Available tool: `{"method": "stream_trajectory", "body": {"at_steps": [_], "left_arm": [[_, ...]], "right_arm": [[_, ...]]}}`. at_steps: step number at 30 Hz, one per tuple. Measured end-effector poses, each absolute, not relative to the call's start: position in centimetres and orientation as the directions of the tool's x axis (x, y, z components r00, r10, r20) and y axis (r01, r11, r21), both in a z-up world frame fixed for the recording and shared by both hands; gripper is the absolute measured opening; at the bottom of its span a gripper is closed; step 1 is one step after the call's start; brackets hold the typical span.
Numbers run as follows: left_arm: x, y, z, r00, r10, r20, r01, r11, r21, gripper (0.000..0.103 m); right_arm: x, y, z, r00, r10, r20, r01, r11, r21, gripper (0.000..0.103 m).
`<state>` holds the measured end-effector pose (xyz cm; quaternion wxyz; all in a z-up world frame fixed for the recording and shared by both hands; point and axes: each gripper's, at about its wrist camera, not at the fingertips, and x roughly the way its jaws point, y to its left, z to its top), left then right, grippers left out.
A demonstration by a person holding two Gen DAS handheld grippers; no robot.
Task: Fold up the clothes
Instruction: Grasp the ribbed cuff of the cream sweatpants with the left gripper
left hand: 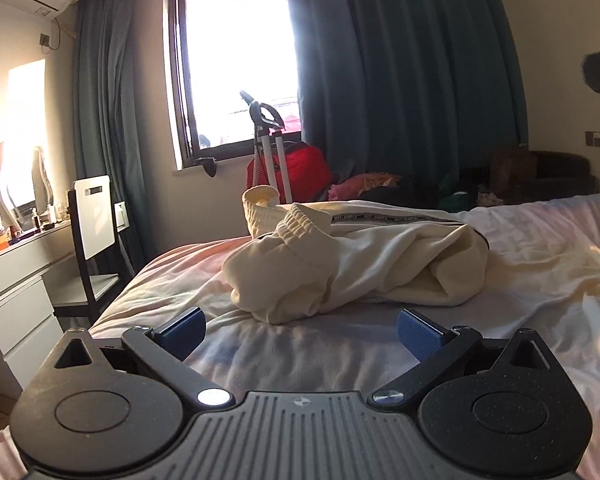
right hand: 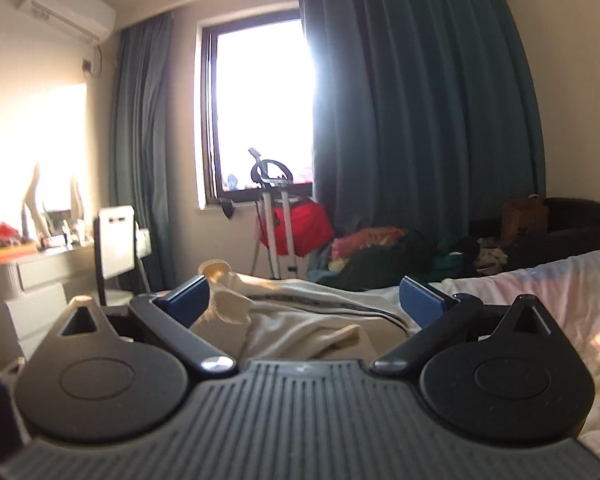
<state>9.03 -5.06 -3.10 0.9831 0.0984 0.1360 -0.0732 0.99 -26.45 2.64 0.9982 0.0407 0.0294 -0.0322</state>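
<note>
Cream sweatpants (left hand: pixel 352 264) lie crumpled on the bed sheet (left hand: pixel 540 280), ribbed cuffs raised, just ahead of the left gripper (left hand: pixel 300 330), whose blue pads are spread wide and empty. The right gripper (right hand: pixel 304 300) gapes equally wide above the same fabric, its body hiding the near part. Beyond the bed stand a red bag (left hand: pixel 300 168), teal curtains (left hand: pixel 400 80), a chair (left hand: pixel 94 216) and a dim, indistinct clothes heap (right hand: pixel 380 252).

Cream trousers (left hand: pixel 356 268), soft matt knit cloth with ribbed cuffs, bed sheet (left hand: pixel 540 320), pale wrinkled matt cloth, left gripper (left hand: pixel 300 334), matt black plastic with textured blue pads and shiny metal screws, curtain (left hand: pixel 400 80), heavy teal cloth
</note>
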Motion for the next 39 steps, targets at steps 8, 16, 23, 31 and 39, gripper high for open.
{"method": "stream_trajectory", "body": {"at_steps": [8,16,23,31,39], "left_arm": [[24.0,-8.9,-1.7,0.930,-0.054,-0.364,0.081,0.995,0.060,0.102],[35.2,-10.2,-2.8,0.852,0.134,-0.505,-0.099,0.990,0.096,0.073],[33.3,-7.2,0.2,0.883,0.124,-0.453,-0.115,0.992,0.047,0.021],[20.2,-1.8,5.5,0.941,0.013,-0.338,0.002,0.999,0.044,0.013],[8.4,4.9,0.7,0.888,-0.053,-0.456,0.033,0.998,-0.051,0.009]], "right_arm": [[5.1,-30.6,-1.3,0.984,-0.089,-0.156,0.120,0.972,0.202,0.103],[10.7,-32.8,-6.1,0.954,-0.021,-0.299,0.120,0.941,0.317,0.103],[13.3,-33.2,-8.6,0.935,0.044,-0.351,0.113,0.904,0.413,0.103],[11.1,-32.4,-6.9,0.959,0.025,-0.282,0.087,0.921,0.379,0.103],[7.4,-30.3,-4.3,0.965,0.093,-0.245,-0.005,0.941,0.337,0.103]]}}
